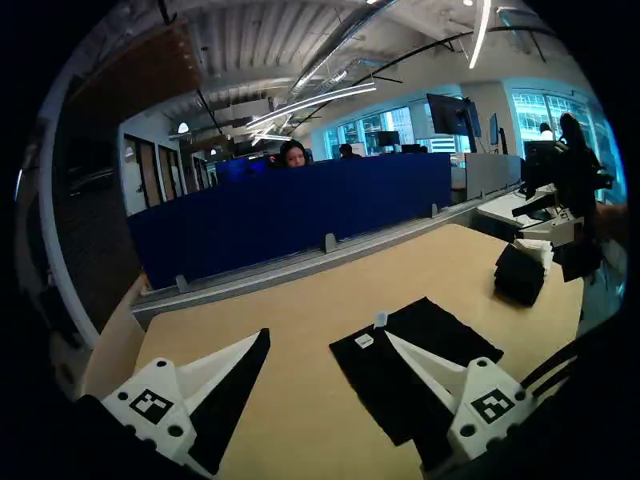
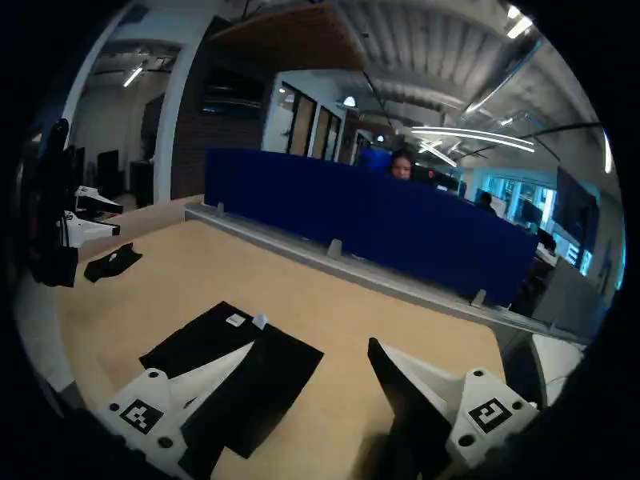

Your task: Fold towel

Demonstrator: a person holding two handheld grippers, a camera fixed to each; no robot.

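Observation:
A black towel (image 1: 432, 352) lies flat on the light wooden table (image 1: 280, 320), folded into a rectangle with a small white label near its far edge. My left gripper (image 1: 326, 334) hovers open above the table, and its right finger (image 1: 432, 372) hangs over the towel. In the right gripper view the same towel (image 2: 208, 336) lies at lower left. My right gripper (image 2: 314, 344) is open too, its left finger (image 2: 208, 376) above the towel. Neither gripper holds anything.
A stack of dark folded cloths (image 1: 520, 276) with something white on top sits at the table's far right, beside another gripper (image 1: 560, 220) and a hand. A small black cloth (image 2: 112, 262) lies at far left near a gripper (image 2: 80, 216). A blue partition (image 1: 304, 208) borders the table's back.

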